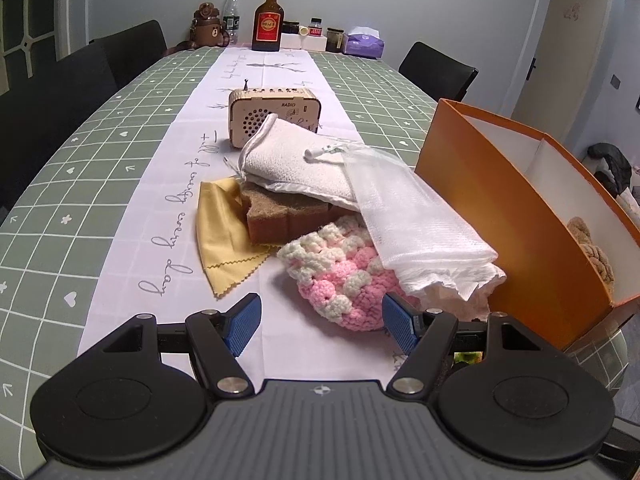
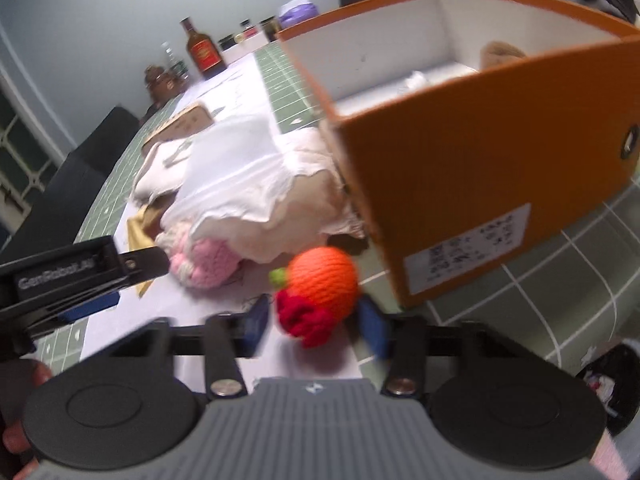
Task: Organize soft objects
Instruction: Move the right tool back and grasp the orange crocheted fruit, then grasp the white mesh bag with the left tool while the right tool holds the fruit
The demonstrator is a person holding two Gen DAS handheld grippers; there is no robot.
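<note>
My left gripper [image 1: 320,320] stands open low over the white table runner, nothing between its blue pads. Just ahead of it lies a pink-and-white crochet piece [image 1: 340,276], partly under a white mesh bag [image 1: 412,220]. Behind them are a white terry mitt [image 1: 292,160], a brown sponge [image 1: 280,216] and a yellow cloth [image 1: 220,232]. An orange-and-red knitted toy [image 2: 324,280] sits between the pads of my right gripper [image 2: 316,326]; the picture is blurred, and a thin gap shows at the left pad. The orange box [image 2: 460,160] stands to its right.
The open orange box [image 1: 500,220] holds a brown rope-like item [image 1: 592,248]. A wooden radio [image 1: 276,114] stands behind the pile. At the table's far end are a bottle [image 1: 267,20], jars and a tissue pack [image 1: 364,42]. Dark chairs line both sides.
</note>
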